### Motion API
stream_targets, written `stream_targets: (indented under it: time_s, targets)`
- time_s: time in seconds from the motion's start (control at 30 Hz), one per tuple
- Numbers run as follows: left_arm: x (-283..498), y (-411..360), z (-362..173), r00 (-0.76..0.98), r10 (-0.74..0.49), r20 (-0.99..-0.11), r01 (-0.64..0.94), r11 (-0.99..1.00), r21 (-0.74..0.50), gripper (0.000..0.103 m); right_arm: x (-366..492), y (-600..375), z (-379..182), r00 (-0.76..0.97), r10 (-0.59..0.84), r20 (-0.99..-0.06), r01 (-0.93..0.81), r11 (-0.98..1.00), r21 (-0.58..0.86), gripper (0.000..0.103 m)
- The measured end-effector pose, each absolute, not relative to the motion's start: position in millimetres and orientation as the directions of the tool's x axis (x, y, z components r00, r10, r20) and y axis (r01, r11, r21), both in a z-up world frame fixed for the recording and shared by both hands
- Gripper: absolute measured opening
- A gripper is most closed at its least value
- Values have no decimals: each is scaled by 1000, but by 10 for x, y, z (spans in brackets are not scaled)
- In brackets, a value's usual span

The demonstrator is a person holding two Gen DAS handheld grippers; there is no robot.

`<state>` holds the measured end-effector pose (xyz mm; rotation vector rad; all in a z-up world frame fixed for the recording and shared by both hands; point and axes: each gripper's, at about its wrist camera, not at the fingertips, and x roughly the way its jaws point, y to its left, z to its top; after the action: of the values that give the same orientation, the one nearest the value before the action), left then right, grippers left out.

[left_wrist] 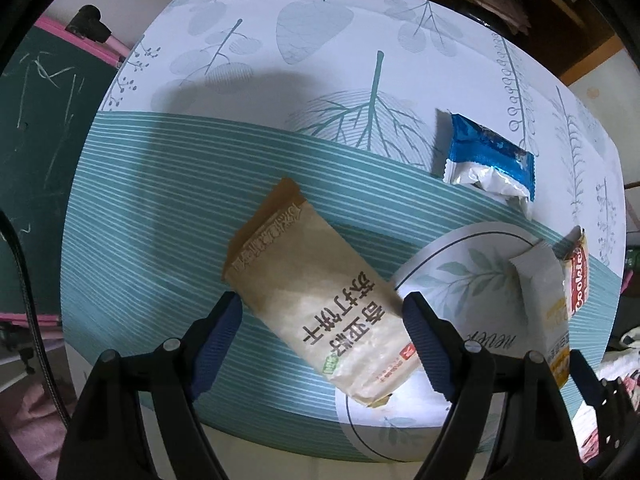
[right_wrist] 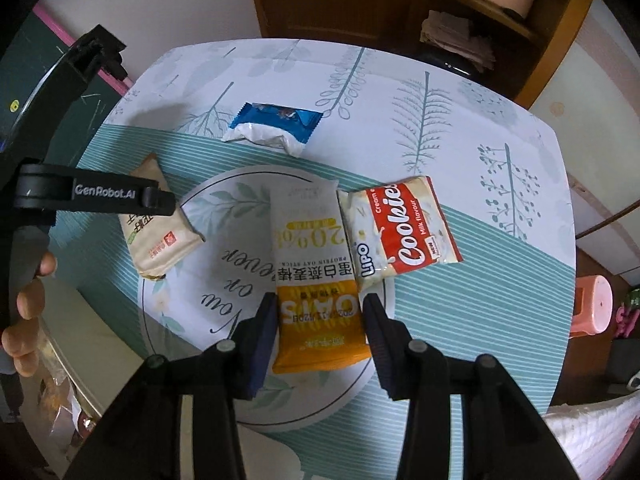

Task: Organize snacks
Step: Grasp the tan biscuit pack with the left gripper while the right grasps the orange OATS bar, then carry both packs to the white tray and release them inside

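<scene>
A: Where do we have the snacks?
B: Our right tool (right_wrist: 320, 328) is clamped on the oat bar packet (right_wrist: 316, 264), which lies on the round plate (right_wrist: 208, 272) beside the Cookies packet (right_wrist: 396, 228); the blue wrapper (right_wrist: 272, 128) sits apart on the bench (right_wrist: 480, 160).
A: And our left tool (left_wrist: 324, 336)?
B: Its pads stand apart, straddling the beige cracker packet (left_wrist: 316, 296) without pressing it; that packet lies slantwise, one end on the plate's rim, the rest on the striped cloth.

Left gripper (right_wrist: 152, 200) hides the cracker packet's (right_wrist: 160, 240) middle.
</scene>
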<state>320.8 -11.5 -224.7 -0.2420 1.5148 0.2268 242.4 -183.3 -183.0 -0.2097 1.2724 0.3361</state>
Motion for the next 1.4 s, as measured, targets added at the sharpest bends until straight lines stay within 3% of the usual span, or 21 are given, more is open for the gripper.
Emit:
stream_targets:
  time_s: [0.3, 0.43, 0.6, 0.87, 1.07, 1.2, 1.4]
  targets:
    - [3264, -177, -2328, 5, -16, -1000, -306, 952, -17, 81, 2421, -1892, -1834, 258, 153, -954, -351, 935, 55, 43]
    - [3250, -234, -2260, 21, -23, -1000, -275, 961, -28, 63, 2385, -1901, -1811, 262, 171, -950, -347, 935, 73, 43]
    - [3191, -219, -2152, 52, -42, -998, -241, 969, -54, 62, 2292, -1899, -1677, 286, 199, -937, -346, 934, 93, 43]
    - [2815, -164, -1217, 249, -87, -965, -119, 986, -120, 62, 2057, -1906, -1204, 369, 255, -894, -336, 933, 127, 42]
    - [2009, -103, -504, 372, -153, -916, 27, 988, -154, 62, 1647, -1931, -664, 455, 317, -832, -344, 925, 164, 42]
    - [1417, -60, -30, 463, -178, -868, 134, 982, -130, 62, 1275, -1924, -299, 517, 352, -780, -361, 916, 174, 42]
    - [679, 52, 236, 563, -189, -805, 225, 972, -70, 62, 540, -1844, 187, 619, 381, -687, -399, 906, 144, 42]
